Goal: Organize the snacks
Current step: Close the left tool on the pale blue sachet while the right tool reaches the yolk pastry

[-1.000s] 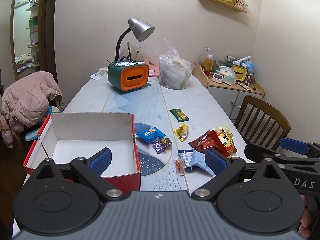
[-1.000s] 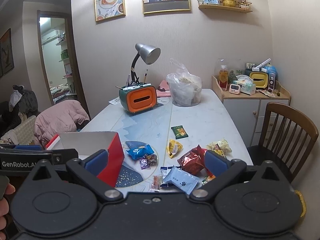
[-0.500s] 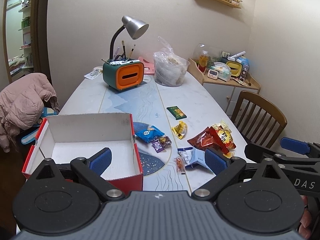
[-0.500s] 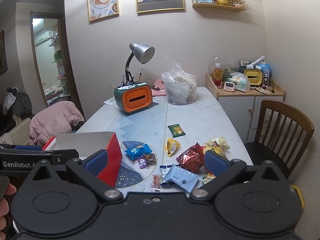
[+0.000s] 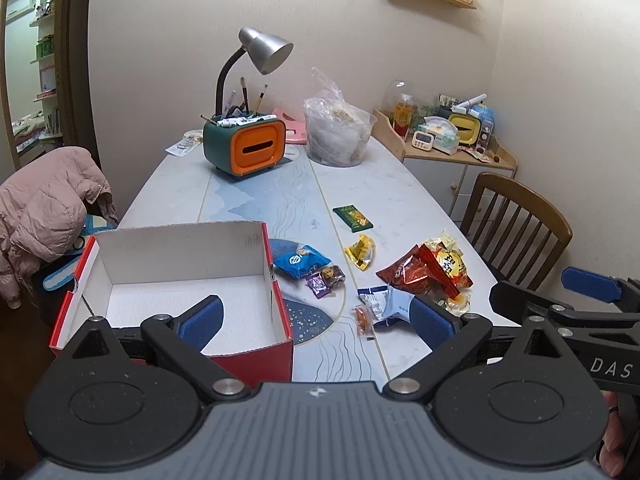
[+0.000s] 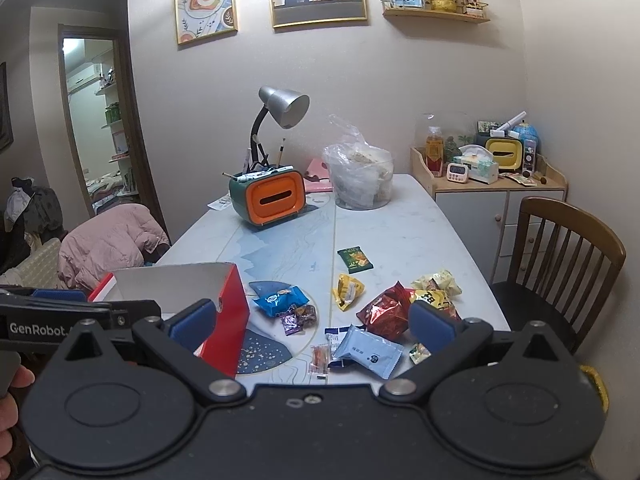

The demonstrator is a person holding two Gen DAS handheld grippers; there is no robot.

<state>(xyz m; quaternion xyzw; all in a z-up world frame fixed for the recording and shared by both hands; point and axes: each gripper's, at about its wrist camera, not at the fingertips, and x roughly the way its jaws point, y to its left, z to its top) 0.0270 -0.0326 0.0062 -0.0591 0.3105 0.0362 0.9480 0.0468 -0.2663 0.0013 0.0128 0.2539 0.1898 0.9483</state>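
Observation:
An empty red box [image 5: 184, 280] with white insides sits at the table's near left; it also shows in the right wrist view [image 6: 224, 312]. Several snack packets lie to its right: a blue packet [image 5: 301, 261], purple candies [image 5: 325, 278], a yellow packet [image 5: 361, 251], a green packet [image 5: 353, 218], red and yellow bags [image 5: 428, 270], a pale blue packet [image 6: 368, 350] and a small orange candy [image 6: 320, 356]. My left gripper [image 5: 316, 320] is open and empty, above the box's near right corner. My right gripper [image 6: 312, 324] is open and empty, short of the packets.
An orange-and-green tissue box [image 5: 250, 148] with a desk lamp [image 5: 264, 48] and a clear bag of food [image 5: 338, 136] stand at the table's far end. A wooden chair [image 5: 516, 228] is on the right, and a pink jacket [image 5: 44, 208] on a chair on the left.
Both grippers have shifted slightly, with the view tilting and drawing a little nearer the table. Nothing on the table has moved; both grippers stay open.

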